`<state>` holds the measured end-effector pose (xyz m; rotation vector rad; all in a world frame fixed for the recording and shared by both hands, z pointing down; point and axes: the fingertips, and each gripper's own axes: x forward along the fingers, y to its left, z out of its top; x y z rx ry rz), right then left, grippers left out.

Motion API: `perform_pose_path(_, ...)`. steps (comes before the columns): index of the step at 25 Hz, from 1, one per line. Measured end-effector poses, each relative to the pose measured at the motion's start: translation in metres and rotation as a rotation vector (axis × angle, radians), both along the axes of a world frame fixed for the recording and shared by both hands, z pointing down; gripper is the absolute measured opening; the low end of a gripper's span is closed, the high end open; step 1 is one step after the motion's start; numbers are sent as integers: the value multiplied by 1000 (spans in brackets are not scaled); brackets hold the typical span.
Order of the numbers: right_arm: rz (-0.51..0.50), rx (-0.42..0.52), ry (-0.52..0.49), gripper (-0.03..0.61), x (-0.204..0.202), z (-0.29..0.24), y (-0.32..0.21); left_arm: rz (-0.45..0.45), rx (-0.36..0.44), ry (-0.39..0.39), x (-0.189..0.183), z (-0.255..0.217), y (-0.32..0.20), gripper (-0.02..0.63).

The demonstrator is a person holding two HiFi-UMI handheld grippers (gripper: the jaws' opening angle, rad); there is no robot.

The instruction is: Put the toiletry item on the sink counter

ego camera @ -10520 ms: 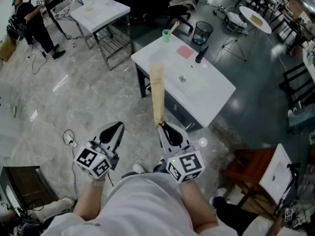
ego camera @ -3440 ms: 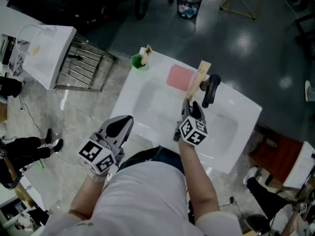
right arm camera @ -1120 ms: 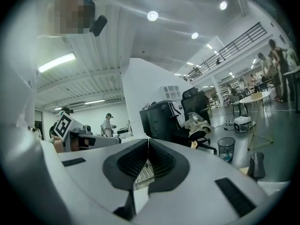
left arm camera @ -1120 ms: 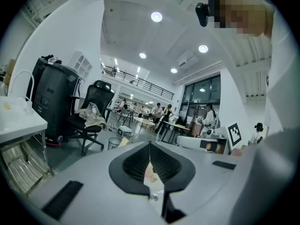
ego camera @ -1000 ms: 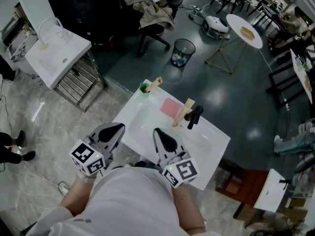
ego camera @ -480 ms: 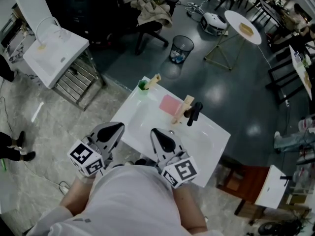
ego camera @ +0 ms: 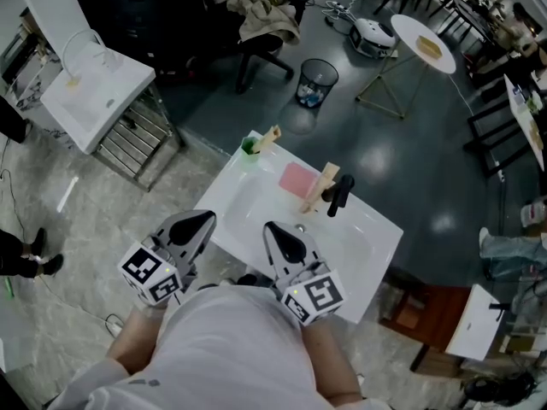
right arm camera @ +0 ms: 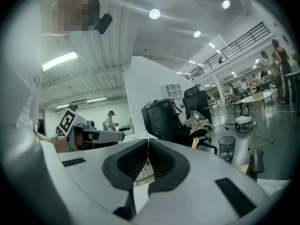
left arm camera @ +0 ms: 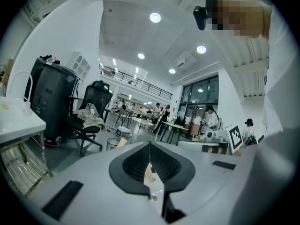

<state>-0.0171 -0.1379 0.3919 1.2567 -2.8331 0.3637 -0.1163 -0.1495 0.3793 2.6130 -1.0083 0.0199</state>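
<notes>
The toiletry item is a long tan tube (ego camera: 318,190). It lies tilted on the back of the white sink counter (ego camera: 376,239), against the black faucet (ego camera: 339,193). No gripper touches it. My right gripper (ego camera: 275,233) is held near my body at the counter's front edge, shut and empty; its own view shows the jaws (right arm camera: 147,149) closed together. Left of the counter, my left gripper (ego camera: 198,222) is also shut with nothing in it (left arm camera: 150,153).
A pink square (ego camera: 297,178) lies on the counter beside the tube, and a green cup (ego camera: 249,148) stands at the back left corner. A wire trash bin (ego camera: 318,82), an office chair (ego camera: 265,32) and a second white sink stand (ego camera: 94,88) are on the floor around.
Ten seconds ago my right gripper held the tube; it then set it by the faucet and drew back empty. Over the last second both grippers have barely moved.
</notes>
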Motion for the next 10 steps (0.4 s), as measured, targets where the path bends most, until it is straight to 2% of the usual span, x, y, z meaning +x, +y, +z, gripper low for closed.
perform_pose_path(10,16,-5,9,20,1,4,-3,1,-8,-3,0,4,-2,17)
